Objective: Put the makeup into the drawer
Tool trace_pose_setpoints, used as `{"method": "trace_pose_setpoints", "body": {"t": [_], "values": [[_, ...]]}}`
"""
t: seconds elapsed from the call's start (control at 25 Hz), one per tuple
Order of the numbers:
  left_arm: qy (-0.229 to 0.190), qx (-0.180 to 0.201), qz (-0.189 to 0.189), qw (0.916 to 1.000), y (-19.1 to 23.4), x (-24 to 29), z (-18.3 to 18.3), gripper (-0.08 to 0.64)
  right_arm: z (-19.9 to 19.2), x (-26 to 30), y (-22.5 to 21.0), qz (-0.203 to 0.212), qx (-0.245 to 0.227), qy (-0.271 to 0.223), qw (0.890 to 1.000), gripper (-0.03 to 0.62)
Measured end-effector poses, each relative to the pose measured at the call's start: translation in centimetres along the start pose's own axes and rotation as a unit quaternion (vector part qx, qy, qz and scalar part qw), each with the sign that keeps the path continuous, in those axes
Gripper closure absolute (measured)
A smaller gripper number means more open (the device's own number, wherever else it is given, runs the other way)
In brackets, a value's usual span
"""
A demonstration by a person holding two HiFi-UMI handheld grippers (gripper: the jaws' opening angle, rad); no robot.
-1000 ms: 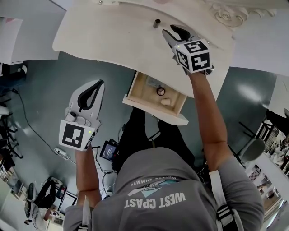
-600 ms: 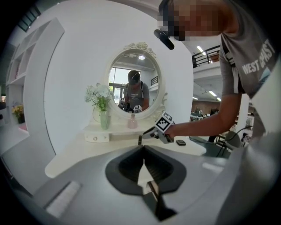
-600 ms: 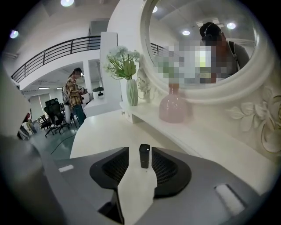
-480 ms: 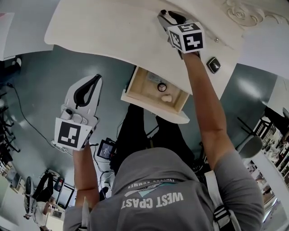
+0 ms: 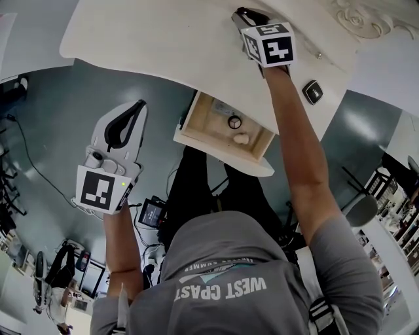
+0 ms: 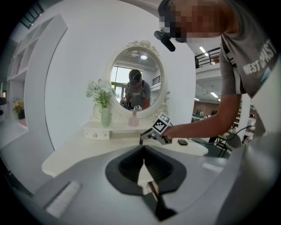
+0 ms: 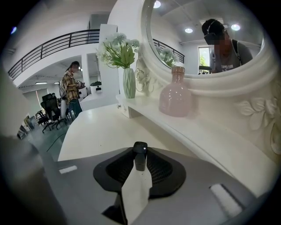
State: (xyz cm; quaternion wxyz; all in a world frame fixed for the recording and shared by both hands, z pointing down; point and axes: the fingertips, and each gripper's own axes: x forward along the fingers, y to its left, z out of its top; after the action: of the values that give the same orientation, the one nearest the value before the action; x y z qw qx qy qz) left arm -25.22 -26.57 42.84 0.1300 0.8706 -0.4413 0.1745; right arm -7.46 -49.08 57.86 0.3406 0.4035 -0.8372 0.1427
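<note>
A small dark makeup tube [image 7: 140, 154] stands upright on the cream dressing table [image 5: 163, 46]. My right gripper [image 7: 140, 161] has its closing jaws around the tube, and the pads sit against its sides. In the head view that right gripper [image 5: 239, 14] reaches to the table's far part and hides the tube. The wooden drawer [image 5: 219, 149] under the table stands pulled out, with a black ring-shaped item [image 5: 234, 122] and a cream lump [image 5: 241, 138] inside. My left gripper [image 5: 139, 105] hangs over the floor left of the drawer, its tips together and nothing in them.
A dark compact [image 5: 312, 92] lies on the table's right end. A pink bottle [image 7: 175, 94] and a vase of flowers [image 7: 129, 82] stand on the shelf under the oval mirror [image 6: 137, 83]. A person stands in the far room at the left.
My right gripper has gone toward the far part of the table and down over the tube, which stood free to its left before. The left gripper has sunk a little.
</note>
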Motion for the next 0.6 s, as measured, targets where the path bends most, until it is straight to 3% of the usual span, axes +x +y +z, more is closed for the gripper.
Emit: {"method": "trace_pose_setpoints", "body": {"t": [0.6], "values": [[-0.01,0.004,-0.013,0.9999,-1.5,2.2,1.3,0.558,0.3,-4.8,1.4,0.037,-0.018,-0.026,0.999,0.498]]}}
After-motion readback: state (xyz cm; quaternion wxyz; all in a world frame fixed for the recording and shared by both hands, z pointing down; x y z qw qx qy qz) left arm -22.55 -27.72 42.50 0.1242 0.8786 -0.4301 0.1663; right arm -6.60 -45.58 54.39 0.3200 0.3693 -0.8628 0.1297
